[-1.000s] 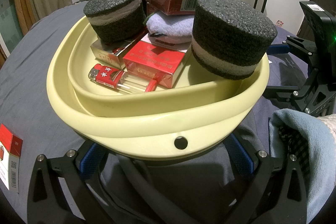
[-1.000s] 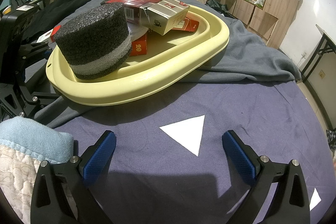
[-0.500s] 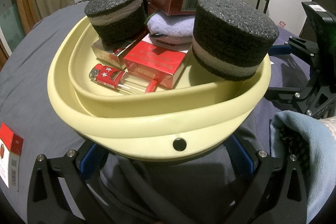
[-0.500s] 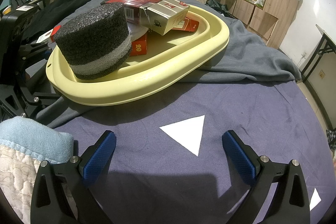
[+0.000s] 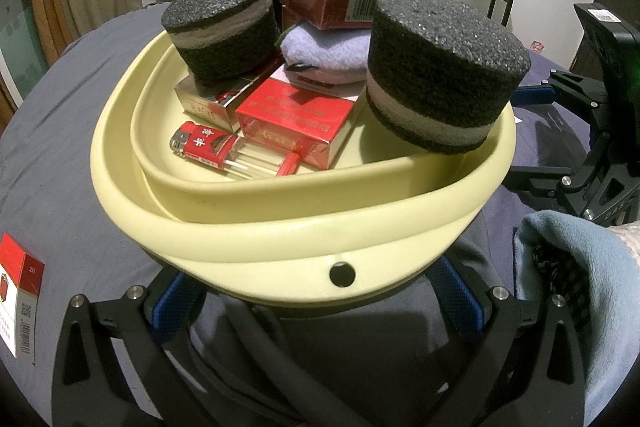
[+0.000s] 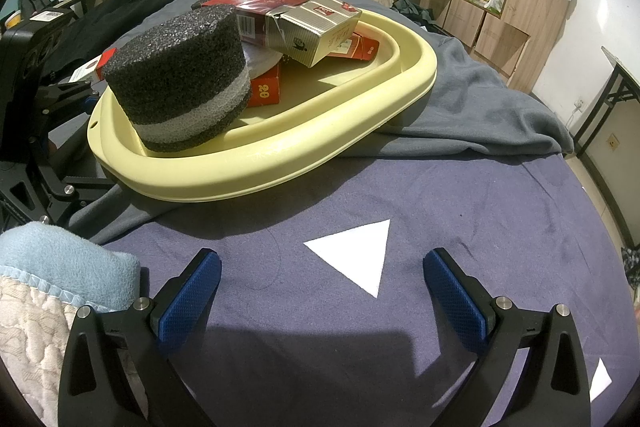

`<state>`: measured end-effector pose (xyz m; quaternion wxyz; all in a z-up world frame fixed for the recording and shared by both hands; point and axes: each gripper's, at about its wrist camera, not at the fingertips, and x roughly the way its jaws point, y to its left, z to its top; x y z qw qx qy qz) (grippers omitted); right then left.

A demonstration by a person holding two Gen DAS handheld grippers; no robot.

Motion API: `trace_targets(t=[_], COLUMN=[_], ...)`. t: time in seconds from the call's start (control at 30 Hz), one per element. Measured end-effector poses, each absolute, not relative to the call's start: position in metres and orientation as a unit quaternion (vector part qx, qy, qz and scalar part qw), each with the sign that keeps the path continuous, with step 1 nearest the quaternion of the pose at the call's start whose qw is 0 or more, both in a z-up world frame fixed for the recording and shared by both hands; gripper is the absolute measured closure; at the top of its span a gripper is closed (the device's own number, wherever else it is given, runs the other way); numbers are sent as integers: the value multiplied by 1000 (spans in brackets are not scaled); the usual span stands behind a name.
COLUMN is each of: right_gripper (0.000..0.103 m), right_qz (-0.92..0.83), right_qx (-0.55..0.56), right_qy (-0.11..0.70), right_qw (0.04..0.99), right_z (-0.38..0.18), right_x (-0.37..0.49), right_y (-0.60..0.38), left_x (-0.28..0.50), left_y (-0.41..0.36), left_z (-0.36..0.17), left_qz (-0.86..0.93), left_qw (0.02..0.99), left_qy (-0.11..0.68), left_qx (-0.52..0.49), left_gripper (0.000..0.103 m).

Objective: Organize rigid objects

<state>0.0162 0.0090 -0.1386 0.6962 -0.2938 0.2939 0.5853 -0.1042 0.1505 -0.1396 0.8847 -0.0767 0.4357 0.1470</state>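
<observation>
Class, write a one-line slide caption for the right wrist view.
Open right hand-held gripper hovers over a white triangle on the purple cloth, facing a yellow basin of boxes and foam.

A pale yellow oval plastic basin [image 5: 280, 235] sits tilted just ahead of the left jaws, its rim above them. Inside lie two dark grey foam cylinders [image 5: 444, 75], red cardboard boxes [image 5: 296, 119] and a red lighter [image 5: 204, 145].

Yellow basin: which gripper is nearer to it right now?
Left. The left gripper sits under the yellow basin's near rim, fingers wide apart. The right gripper hangs open over the purple cloth, short of it.
</observation>
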Motion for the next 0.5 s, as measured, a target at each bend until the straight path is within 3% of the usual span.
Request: trace_targets(t=[0.5], right_gripper=[0], right_qz=[585], right_qx=[-294], right_qy=[294], right_qw=[696], right_z=[-139], right_x=[16], right_y=[9], left_x=[-106], left_y=[150], left_z=[-139], left_qz=[147], left_qw=[886], left_qy=[434], left_qx=[-77], left_gripper=[0])
